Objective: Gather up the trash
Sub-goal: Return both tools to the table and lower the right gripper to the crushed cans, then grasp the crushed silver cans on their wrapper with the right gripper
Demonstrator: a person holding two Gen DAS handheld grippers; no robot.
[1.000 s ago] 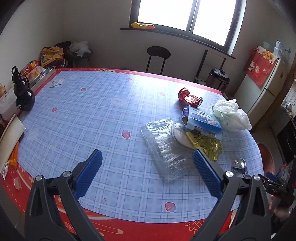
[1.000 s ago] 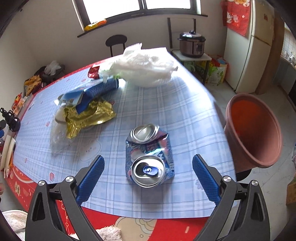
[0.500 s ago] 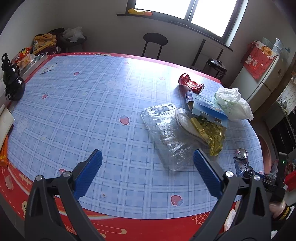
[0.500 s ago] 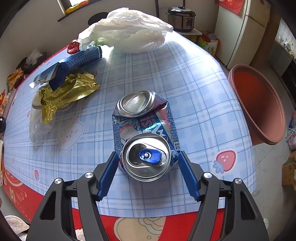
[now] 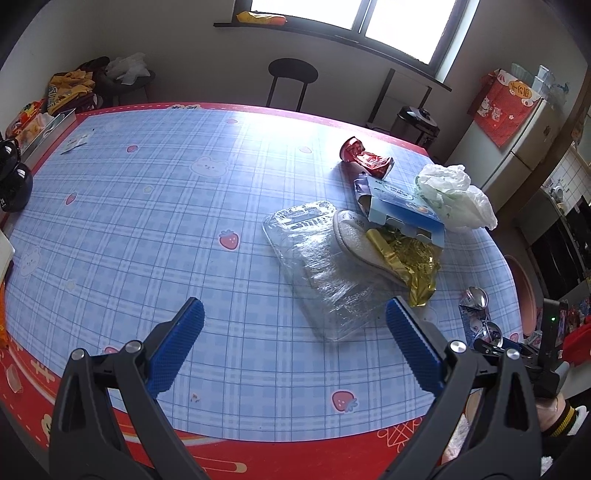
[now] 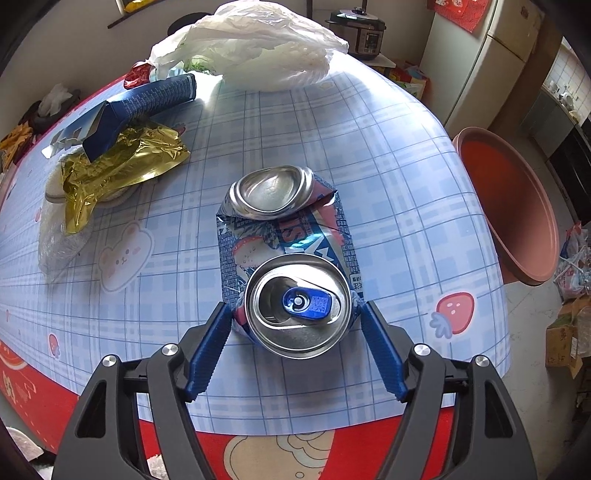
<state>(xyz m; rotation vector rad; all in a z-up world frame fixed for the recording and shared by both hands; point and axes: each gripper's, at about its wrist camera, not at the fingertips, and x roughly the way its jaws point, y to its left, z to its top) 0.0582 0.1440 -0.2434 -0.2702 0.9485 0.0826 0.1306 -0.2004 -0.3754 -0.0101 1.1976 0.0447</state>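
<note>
A crushed blue-and-pink drink can (image 6: 291, 258) lies near the table's front right edge. My right gripper (image 6: 294, 304) straddles its lid end from above. Both blue pads lie against the can's flanks, and the jaws are opening slightly. The same can (image 5: 476, 314) shows at the right of the left wrist view. My left gripper (image 5: 294, 306) hangs open over bare tablecloth with nothing between its fingers. Beyond it lie a clear plastic tray (image 5: 325, 273), a gold foil wrapper (image 5: 406, 258), a blue box (image 5: 402, 206), a white plastic bag (image 5: 454, 199) and a crushed red can (image 5: 365, 158).
A terracotta basin (image 6: 517, 206) stands off the table's right edge. A black bottle (image 5: 11, 181) and packets sit at the table's left end. A stool (image 5: 291, 74), a rice cooker (image 6: 362, 26) and a fridge (image 6: 491, 48) stand beyond the table.
My right gripper sank onto the blue can and its jaws narrowed from wide apart to the can's flanks. The left gripper dipped slightly toward the table and stayed open.
</note>
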